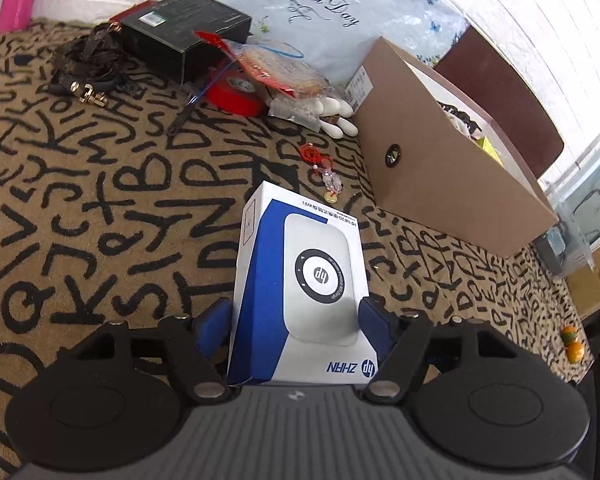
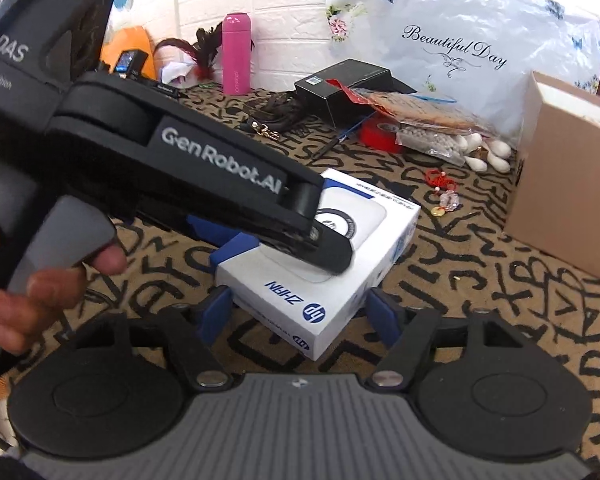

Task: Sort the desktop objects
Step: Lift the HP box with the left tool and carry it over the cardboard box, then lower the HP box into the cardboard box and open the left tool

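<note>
A white and blue HP box lies on the letter-patterned cloth. My left gripper has its blue pads pressed on the box's two sides, shut on it. In the right wrist view the same box sits ahead, with the left gripper reaching over it from the left. My right gripper is open, its blue fingers straddling the box's near corner without touching it.
An open cardboard box stands to the right. Behind lie a black box, red tape roll, bagged items, white pieces, a red-string charm, black straps, a pink bottle.
</note>
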Demonstrator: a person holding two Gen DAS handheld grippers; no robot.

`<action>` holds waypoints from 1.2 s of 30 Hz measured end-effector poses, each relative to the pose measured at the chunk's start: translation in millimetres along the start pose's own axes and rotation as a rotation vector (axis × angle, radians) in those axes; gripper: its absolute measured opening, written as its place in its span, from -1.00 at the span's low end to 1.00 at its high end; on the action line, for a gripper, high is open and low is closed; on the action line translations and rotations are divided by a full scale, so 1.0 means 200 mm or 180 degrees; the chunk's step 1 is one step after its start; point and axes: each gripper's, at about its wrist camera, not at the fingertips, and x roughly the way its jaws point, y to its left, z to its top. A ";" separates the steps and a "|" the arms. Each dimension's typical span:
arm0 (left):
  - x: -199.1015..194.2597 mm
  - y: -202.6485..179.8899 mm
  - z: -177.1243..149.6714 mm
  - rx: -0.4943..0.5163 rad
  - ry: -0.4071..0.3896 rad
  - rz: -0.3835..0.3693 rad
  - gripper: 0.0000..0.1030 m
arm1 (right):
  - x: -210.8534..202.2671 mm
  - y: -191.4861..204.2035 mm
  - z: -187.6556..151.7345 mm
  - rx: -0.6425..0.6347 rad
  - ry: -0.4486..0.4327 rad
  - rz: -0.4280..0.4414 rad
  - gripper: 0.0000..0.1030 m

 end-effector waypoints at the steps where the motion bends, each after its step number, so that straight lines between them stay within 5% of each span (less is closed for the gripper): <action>1: 0.00 -0.01 0.00 0.0034 -0.0001 0.0015 0.40 | 0.00 0.00 0.00 0.0015 0.0002 0.0002 0.35; 8: -0.06 -0.14 -0.02 0.0222 -0.0118 -0.0050 0.39 | -0.10 -0.04 -0.02 0.0107 -0.0089 -0.0025 0.34; 13: -0.15 -0.31 0.04 0.0406 -0.0402 -0.0190 0.39 | -0.27 -0.08 0.02 0.0124 -0.0400 -0.0153 0.32; 26: -0.05 -0.71 0.40 0.0715 -0.0893 -0.0509 0.40 | -0.50 -0.40 0.28 0.0016 -0.1067 -0.0728 0.32; 36: 0.31 -0.79 0.77 0.0365 -0.0637 -0.0752 0.41 | -0.36 -0.84 0.53 0.0157 -0.0960 -0.0821 0.32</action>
